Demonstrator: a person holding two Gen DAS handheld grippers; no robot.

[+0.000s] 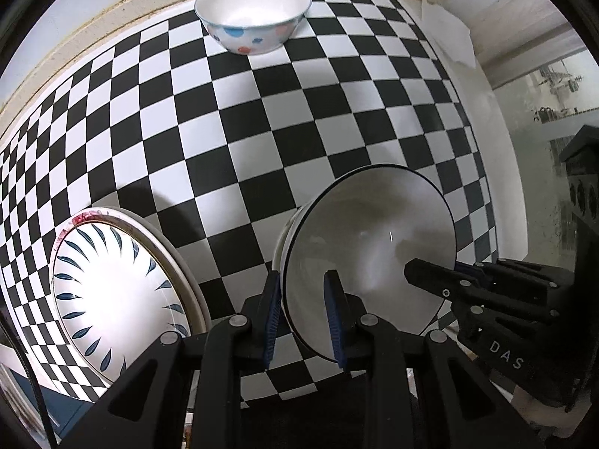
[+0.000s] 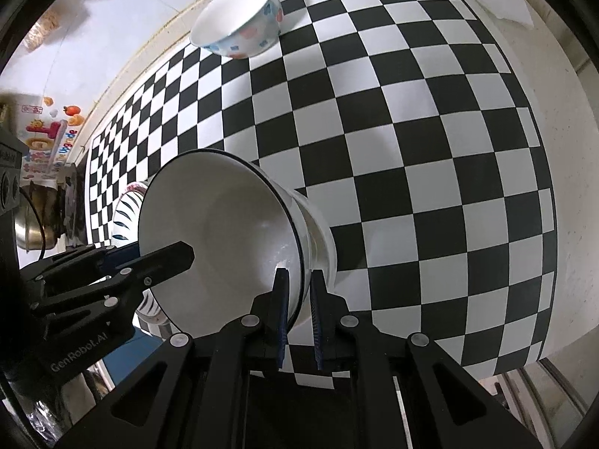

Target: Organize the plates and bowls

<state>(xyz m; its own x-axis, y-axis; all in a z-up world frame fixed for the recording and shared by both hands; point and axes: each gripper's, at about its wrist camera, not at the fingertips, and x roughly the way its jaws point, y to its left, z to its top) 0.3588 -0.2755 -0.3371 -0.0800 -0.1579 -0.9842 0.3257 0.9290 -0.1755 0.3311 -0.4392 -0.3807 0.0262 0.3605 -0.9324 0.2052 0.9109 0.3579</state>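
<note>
A white bowl with a dark rim [image 1: 374,232] is held above the checkered table, gripped by both grippers on opposite sides of its rim. My left gripper [image 1: 303,288] straddles the rim with one finger inside and one outside. My right gripper [image 2: 299,284] is clamped on the far side of the same bowl [image 2: 224,232]; it also shows in the left wrist view [image 1: 441,280]. A white bowl with blue and pink dots [image 1: 254,11] stands at the far edge of the table. A plate with blue leaf marks [image 1: 112,292] lies on the table at the left.
The black-and-white checkered cloth [image 1: 262,131] covers the table. A white paper [image 1: 445,26] lies at the far right corner. A metal pot [image 2: 30,232] and a sticker-covered wall are off the table's left side in the right wrist view.
</note>
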